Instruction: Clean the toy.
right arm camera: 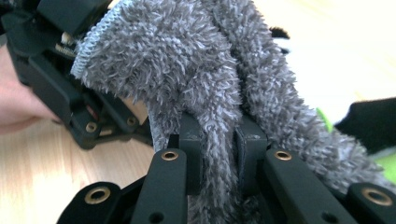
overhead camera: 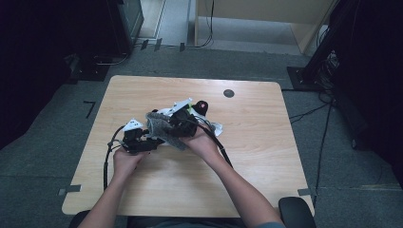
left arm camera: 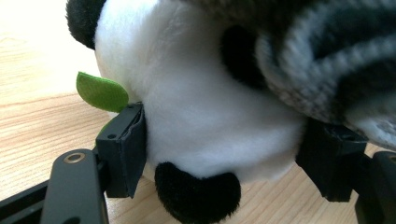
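**Panda plush gripped at the table's middle, grey cloth pinched over it**

Panda plush point(left arm camera: 205, 116) is seen nearest in the left gripper view, clamped between the two black jaws of the left gripper point(left arm camera: 224, 158), whose pads are pressed into its white body from either side. A black paw is seen hanging below the jaws, and a green felt leaf point(left arm camera: 102, 92) is seen sticking out just beside the left-hand jaw. A grey fleece cloth point(left arm camera: 322, 65) is draped over the toy's upper side.

In the right gripper view, a fold of the same cloth point(right arm camera: 219, 93) is held tight between the clenched jaws of the right gripper point(right arm camera: 218, 158), with the fuzzy pile spilling over both fingers. The other gripper and a hand are seen at the left edge.

From the high view, both grippers are seen meeting near the middle of the wooden table point(overhead camera: 266, 156), the left gripper point(overhead camera: 142, 142) just beside the right gripper point(overhead camera: 178, 124), with the cloth point(overhead camera: 161, 126) bunched between them. Farther off, a dark round disc point(overhead camera: 228, 93) is set in the tabletop near its far edge.

No readable writing or brand can be made out.
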Tool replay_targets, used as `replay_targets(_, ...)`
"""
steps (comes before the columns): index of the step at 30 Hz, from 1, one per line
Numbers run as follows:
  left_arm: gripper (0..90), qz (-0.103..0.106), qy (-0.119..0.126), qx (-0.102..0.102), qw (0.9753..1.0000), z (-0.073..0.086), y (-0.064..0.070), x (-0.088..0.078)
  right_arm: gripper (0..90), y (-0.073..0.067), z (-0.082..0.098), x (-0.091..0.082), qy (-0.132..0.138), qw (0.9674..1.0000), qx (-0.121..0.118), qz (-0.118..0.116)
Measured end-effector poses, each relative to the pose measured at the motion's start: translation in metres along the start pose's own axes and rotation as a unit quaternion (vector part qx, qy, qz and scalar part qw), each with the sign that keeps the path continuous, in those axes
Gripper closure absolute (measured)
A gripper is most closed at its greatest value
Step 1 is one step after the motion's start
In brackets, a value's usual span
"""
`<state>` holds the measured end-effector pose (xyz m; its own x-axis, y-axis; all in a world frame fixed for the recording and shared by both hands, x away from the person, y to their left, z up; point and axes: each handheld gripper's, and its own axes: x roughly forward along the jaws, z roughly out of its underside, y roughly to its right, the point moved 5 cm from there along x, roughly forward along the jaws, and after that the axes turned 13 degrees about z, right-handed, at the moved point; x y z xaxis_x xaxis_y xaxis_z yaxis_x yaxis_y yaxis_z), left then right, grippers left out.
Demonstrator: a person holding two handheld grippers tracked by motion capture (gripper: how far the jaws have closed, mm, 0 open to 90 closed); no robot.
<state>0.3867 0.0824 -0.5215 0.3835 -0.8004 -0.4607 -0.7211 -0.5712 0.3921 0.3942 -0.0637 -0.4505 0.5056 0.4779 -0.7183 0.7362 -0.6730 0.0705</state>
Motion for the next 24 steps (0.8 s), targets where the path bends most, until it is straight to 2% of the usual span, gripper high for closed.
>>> replay_targets(6, 25.2, -0.007, -0.002, 0.006, 1.0000, 0.000, 0.000, 0.000, 77.8, -0.001, 0.016, -0.006, -0.017, 0.9998, -0.011, -0.006)
replay_targets(9, 28.3, -0.017, -0.006, 0.017, 0.9997, -0.001, 0.001, 0.000, 78.0, 0.003, 0.026, -0.009, -0.031, 0.9994, -0.007, -0.014)
replay_targets(11, 29.9, -0.018, -0.006, 0.016, 0.9997, -0.001, 0.001, 0.000, 78.0, 0.005, 0.033, -0.013, -0.040, 0.9991, -0.009, -0.012)
replay_targets(16, 32.4, -0.029, -0.014, 0.032, 0.9990, -0.001, 0.004, 0.001, 77.9, 0.011, 0.043, -0.024, -0.051, 0.9987, -0.006, -0.008)
replay_targets(24, 32.4, -0.026, -0.014, 0.037, 0.9989, 0.000, 0.004, 0.002, 77.8, 0.020, 0.049, -0.040, -0.046, 0.9989, 0.003, -0.005)
